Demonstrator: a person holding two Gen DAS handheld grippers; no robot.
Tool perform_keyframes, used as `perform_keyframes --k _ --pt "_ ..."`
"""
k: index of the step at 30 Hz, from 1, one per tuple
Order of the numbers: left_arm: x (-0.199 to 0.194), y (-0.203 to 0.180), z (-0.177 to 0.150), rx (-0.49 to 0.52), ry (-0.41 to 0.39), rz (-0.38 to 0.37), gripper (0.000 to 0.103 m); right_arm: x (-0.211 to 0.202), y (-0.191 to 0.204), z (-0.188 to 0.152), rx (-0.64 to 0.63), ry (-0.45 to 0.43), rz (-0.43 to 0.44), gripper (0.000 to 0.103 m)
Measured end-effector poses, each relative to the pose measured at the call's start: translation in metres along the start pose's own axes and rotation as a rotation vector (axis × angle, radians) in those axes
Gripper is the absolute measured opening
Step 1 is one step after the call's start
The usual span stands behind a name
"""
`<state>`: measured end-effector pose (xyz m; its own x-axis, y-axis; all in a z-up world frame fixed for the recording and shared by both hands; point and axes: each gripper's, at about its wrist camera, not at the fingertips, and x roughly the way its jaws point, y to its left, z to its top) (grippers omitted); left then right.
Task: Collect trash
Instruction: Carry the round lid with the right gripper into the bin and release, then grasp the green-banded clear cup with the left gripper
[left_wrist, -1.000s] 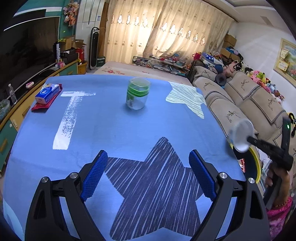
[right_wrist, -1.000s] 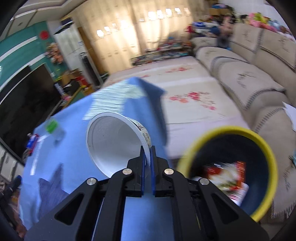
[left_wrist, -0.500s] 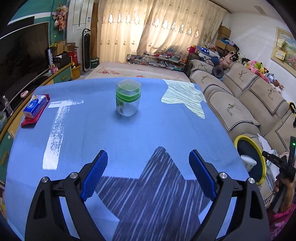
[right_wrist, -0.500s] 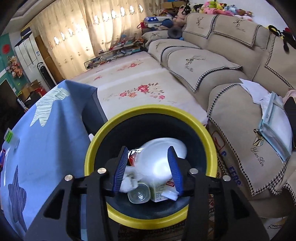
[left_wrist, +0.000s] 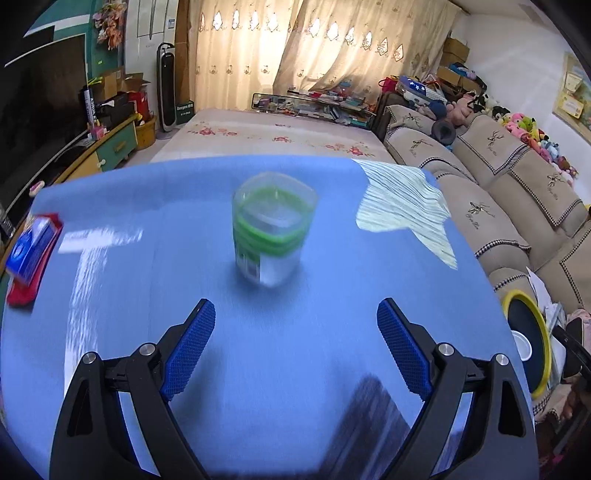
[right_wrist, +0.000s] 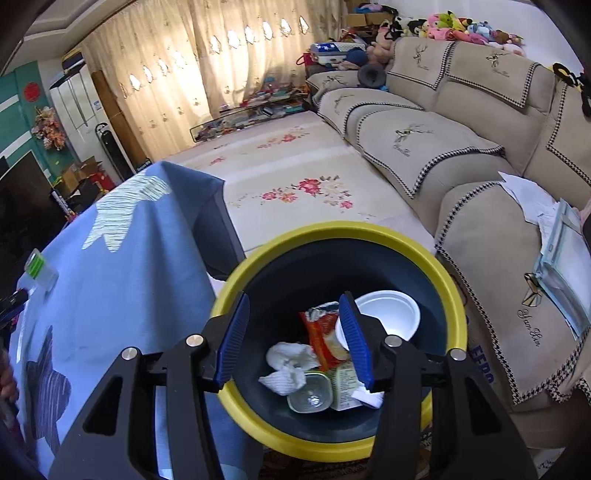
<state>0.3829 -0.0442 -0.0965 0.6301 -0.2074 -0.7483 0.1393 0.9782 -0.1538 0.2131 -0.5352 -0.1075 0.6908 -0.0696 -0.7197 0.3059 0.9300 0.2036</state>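
Trash (right_wrist: 325, 354) is lying inside the yellow-rimmed bin (right_wrist: 448, 291) beside the desk (right_wrist: 122, 280): a white bowl (right_wrist: 391, 314), a crumpled tissue (right_wrist: 288, 365), a red wrapper (right_wrist: 321, 332), a carton (right_wrist: 345, 384). The right tongs (right_wrist: 295, 338) are being held over the bin, jaws opening, with nothing between them. The left tongs (left_wrist: 295, 345) are being held wide open and empty over the blue desk (left_wrist: 155, 258), pointed at a clear cup (left_wrist: 273, 236) with green bands, standing upright just beyond the pads.
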Motion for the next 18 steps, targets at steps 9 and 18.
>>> perform_keyframes --k 9,18 --pt "0.047 0.012 0.031 -0.071 0.029 0.049 0.088 -0.002 0.001 0.002 0.004 -0.003 0.008 0.050" --pt "0.068 0.004 0.042 -0.057 0.027 0.089 0.069 0.000 -0.004 -0.003 0.009 0.011 0.010 0.051"
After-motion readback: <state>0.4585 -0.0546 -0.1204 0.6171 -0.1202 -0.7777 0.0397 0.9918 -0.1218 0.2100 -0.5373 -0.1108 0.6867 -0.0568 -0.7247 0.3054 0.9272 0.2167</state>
